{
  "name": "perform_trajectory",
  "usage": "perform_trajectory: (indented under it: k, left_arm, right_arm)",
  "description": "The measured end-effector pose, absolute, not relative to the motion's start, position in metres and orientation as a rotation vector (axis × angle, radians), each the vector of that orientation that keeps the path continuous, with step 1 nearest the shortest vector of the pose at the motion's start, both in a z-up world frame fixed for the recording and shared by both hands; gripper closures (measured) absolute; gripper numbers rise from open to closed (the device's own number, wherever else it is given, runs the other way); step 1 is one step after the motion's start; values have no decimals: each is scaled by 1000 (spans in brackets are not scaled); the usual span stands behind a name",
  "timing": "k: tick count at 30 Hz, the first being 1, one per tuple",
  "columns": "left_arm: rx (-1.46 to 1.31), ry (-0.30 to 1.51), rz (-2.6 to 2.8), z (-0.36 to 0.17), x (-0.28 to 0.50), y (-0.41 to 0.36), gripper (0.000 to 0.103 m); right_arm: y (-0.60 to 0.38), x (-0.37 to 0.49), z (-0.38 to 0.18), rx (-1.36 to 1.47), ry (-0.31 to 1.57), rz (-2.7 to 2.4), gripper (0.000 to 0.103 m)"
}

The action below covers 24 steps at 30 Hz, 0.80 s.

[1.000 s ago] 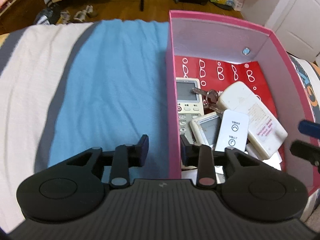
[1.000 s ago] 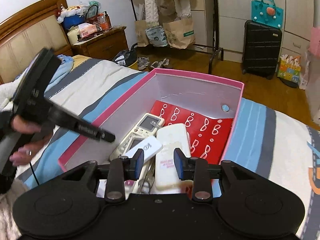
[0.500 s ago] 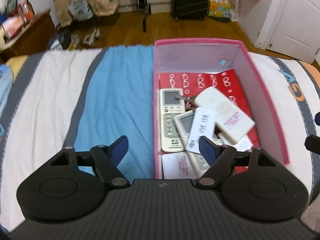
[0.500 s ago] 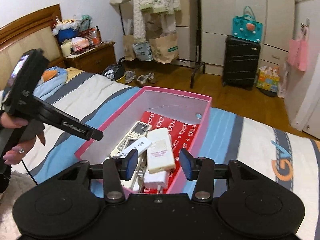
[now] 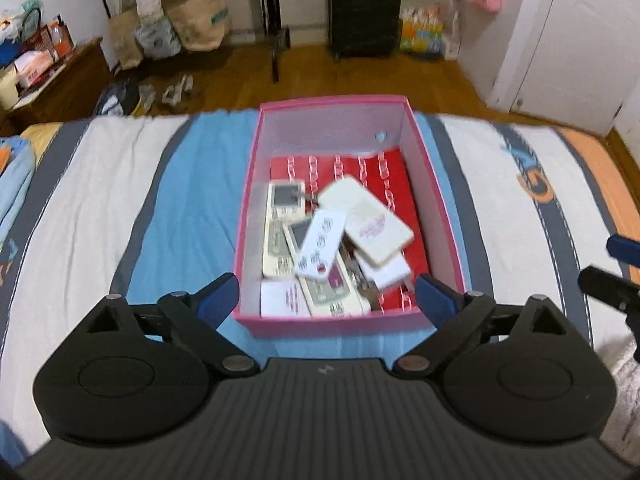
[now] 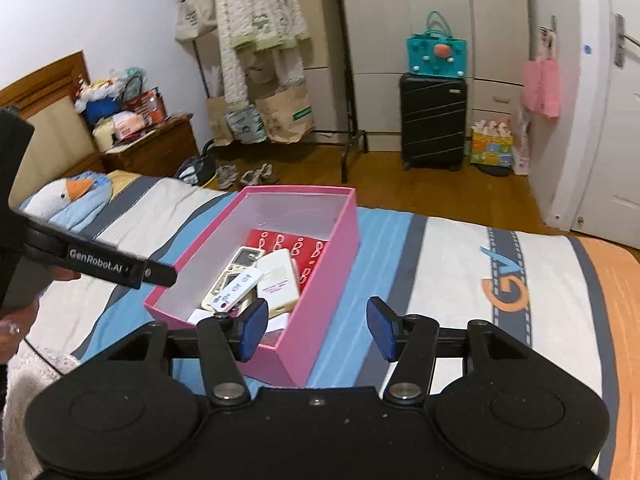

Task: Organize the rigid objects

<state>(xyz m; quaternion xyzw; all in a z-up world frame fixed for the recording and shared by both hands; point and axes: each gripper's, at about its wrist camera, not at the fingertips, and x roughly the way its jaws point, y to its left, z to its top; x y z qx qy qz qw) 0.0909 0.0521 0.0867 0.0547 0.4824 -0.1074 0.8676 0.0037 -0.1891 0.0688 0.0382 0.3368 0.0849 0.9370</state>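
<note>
A pink box [image 5: 332, 326] sits on the striped bed cover and holds several rigid items. A slim white remote [image 5: 320, 246] lies on top, across a beige air-conditioner remote [image 5: 282, 224] and beside a cream flat device [image 5: 368, 220]. Red patterned paper [image 5: 384, 176] lines the box floor. My left gripper [image 5: 326, 300] hovers above the box's near end, its jaws opening wide with nothing between them. My right gripper [image 6: 316, 330] hangs over the box's near right corner [image 6: 320, 280], its jaws also opening and empty. The white remote [image 6: 238, 290] also shows in the right wrist view.
The bed's far edge drops to a wooden floor. A goose plush [image 6: 68, 200] lies by the headboard at left. A nightstand [image 6: 156, 148], clothes rack [image 6: 352, 120] and black suitcase [image 6: 432, 120] stand beyond the bed. The left gripper's finger [image 6: 120, 266] reaches in from the left.
Both grippers have pulled back and upward from the box, and their jaws have spread wider. The whole box now shows, with the white remote lying inside it.
</note>
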Motion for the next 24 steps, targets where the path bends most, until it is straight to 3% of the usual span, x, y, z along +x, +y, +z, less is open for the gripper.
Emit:
perform_trajectory:
  k: [5, 7, 10, 13, 24]
  left_arm:
    - [175, 1011, -227, 89, 75, 33, 7]
    - [182, 1008, -221, 89, 67, 27, 7]
    - [155, 1021, -232, 88, 59, 22, 7]
    - [130, 1015, -226, 88, 50, 21, 7]
    - [113, 990, -221, 86, 23, 17, 7]
  right_arm:
    - [-201, -4, 71, 73, 693, 132, 40]
    - [-203, -6, 70, 58, 701, 111, 30]
    - [-204, -8, 69, 37, 720, 61, 25]
    - [-204, -5, 68, 10, 790, -52, 7]
    - [-212, -26, 65, 32, 742, -79, 7]
